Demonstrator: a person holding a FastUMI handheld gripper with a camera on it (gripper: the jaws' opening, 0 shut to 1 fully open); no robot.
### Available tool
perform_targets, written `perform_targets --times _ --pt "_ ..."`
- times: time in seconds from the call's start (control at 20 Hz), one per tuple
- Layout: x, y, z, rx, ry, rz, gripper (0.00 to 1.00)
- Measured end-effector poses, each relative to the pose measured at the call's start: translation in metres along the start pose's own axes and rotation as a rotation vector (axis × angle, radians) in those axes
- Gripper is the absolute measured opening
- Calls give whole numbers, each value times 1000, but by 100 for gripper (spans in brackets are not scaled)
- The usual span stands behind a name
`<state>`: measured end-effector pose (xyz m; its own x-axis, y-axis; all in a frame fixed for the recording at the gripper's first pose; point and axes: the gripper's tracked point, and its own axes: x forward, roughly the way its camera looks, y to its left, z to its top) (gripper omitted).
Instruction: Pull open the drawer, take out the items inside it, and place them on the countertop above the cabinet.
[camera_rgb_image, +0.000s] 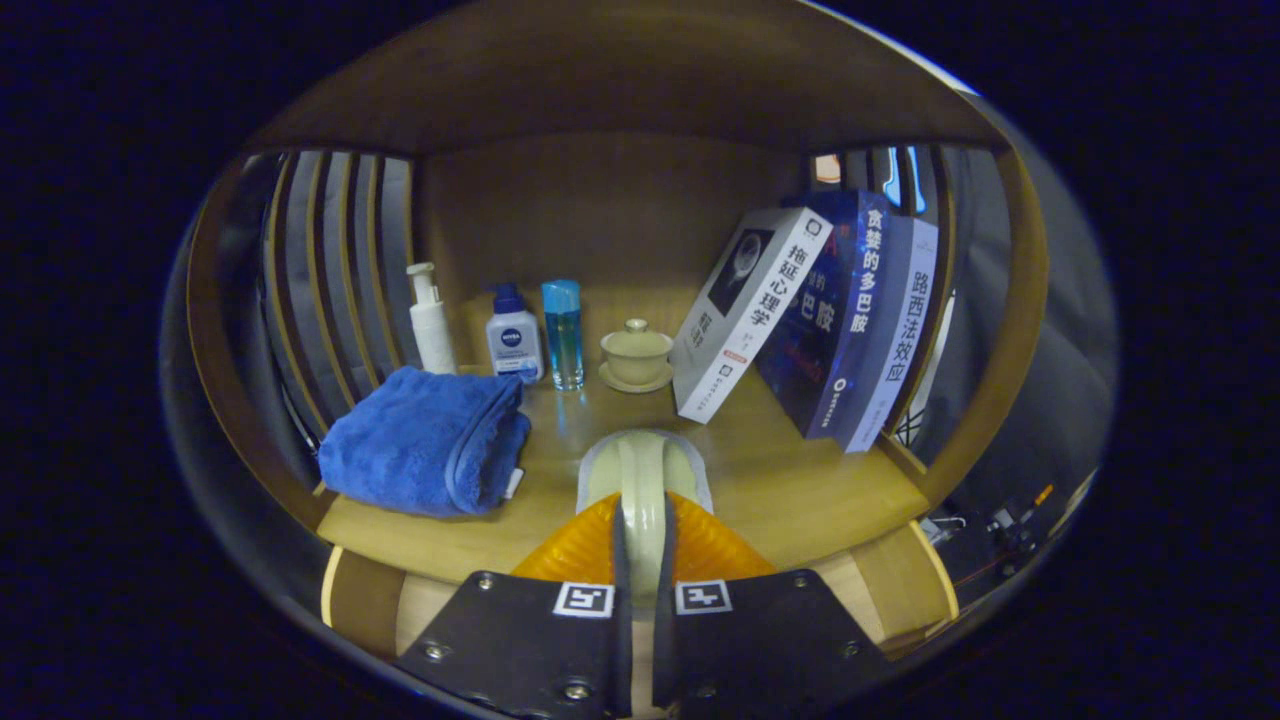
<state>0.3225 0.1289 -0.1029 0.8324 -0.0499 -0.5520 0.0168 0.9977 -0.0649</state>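
My gripper (645, 515) is shut on a pale green ceramic piece (643, 470), which stands on edge between the two fingers and rises just past their tips. It hangs over the front part of the wooden countertop (790, 490). I cannot tell whether it touches the surface. Under the countertop's front edge, lighter wooden parts (900, 590) show on both sides of the fingers; whether they belong to the drawer is unclear.
A folded blue towel (425, 440) lies left of the fingers. Along the back stand a white pump bottle (432, 325), a small white bottle with a blue cap (514, 340), a blue bottle (563, 335) and a lidded tea bowl on a saucer (636, 355). Three books (800, 320) lean at right.
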Motion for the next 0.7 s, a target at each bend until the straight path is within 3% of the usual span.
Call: perform_targets --times 0.7 --pt "33 -10 2 36 13 -13 8"
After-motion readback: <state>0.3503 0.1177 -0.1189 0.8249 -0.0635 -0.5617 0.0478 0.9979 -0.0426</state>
